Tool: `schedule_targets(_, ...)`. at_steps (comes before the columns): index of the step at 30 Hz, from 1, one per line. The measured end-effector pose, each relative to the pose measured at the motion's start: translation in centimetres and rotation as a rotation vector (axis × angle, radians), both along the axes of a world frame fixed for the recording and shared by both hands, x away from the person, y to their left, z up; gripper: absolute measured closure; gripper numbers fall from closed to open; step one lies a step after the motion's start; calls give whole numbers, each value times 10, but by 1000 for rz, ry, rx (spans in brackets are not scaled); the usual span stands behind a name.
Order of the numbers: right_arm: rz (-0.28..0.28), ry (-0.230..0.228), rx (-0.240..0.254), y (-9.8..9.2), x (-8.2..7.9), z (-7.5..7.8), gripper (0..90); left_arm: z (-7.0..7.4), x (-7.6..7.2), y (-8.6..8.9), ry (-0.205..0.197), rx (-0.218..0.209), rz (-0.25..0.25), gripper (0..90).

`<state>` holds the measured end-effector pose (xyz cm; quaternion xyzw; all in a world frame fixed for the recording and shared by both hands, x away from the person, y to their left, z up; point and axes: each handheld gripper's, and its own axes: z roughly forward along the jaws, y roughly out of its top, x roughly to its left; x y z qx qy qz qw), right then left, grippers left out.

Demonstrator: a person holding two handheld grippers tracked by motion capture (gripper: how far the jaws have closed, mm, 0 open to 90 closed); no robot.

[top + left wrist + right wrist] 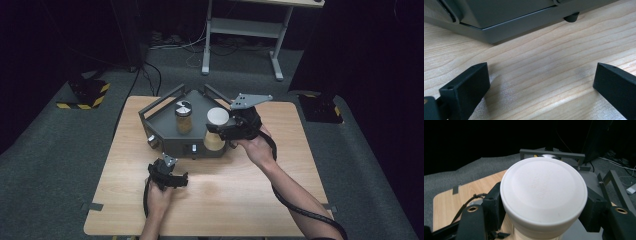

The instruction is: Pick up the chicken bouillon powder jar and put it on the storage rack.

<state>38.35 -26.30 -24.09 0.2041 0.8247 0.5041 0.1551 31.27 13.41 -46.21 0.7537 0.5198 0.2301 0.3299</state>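
— While the left hand [159, 197] rests low at the near edge of the table [240, 200], what is its claw doing?

— The left gripper [167, 172] sits just above the wood with its jaws spread wide and nothing between them. In the left gripper view they point at the base of the grey tray [506, 32], which stands just ahead of them.

— And the right arm?

— It comes in from the near right corner, forearm stretched slantwise across the table, hand [257, 147] raised at the tray's right front side. The right gripper [220, 131] points leftward, roughly level, with its grey plate on top.

— Is it holding anything?

— Yes, its jaws are pinching a jar with a white lid [543, 193], one pad on each side just under the lid's rim.

— Where is that jar, and how does it stand?

— At the right front corner of the tray [170, 140] in the high view. Whether its bottom touches anything I cannot tell. It is upright: long axis vertical, lid facing up, pale body [214, 142] below the gripper.

— Anything farther back?

— A second jar [183, 119], amber with a shiny lid, stands upright in the middle of the tray, apart from the held one. Beyond the table, a white desk frame [245, 30] stands on the grey floor.
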Motion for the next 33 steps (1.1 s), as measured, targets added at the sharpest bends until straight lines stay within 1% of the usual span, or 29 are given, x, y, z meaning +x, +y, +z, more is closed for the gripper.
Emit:
schedule_targets(1,-10,2,4,2,4,2,338,0,0,0,0,0,0,6)
schedule_targets(2,-10,2,4,2,4,2,338,0,0,0,0,0,0,6)
schedule_targets(5,-33,3,5,5,11,5,338,0,0,0,0,0,0,6)
schedule_targets(6,-49,6,8,7,14,6,338,0,0,0,1,1,-2,7)
schedule_targets(7,-49,6,8,7,14,6,338,0,0,0,-1,-2,1,7)
schedule_targets(8,-67,6,10,8,18,7,338,0,0,0,0,2,-1,7)
schedule_targets(9,-67,6,10,8,18,7,338,0,0,0,1,3,-2,7)
schedule_targets(17,-132,16,3,19,34,8,338,1,0,0,2,8,-5,7)
schedule_targets(21,-175,31,-7,27,44,5,338,1,0,0,2,7,-4,7)
schedule_targets(23,-181,30,-9,28,46,4,338,0,0,0,-1,2,0,7)
schedule_targets(28,-218,47,-18,38,57,-2,337,0,0,0,-1,0,2,7)
schedule_targets(33,-243,51,-23,46,65,-10,337,0,0,0,0,0,1,8)
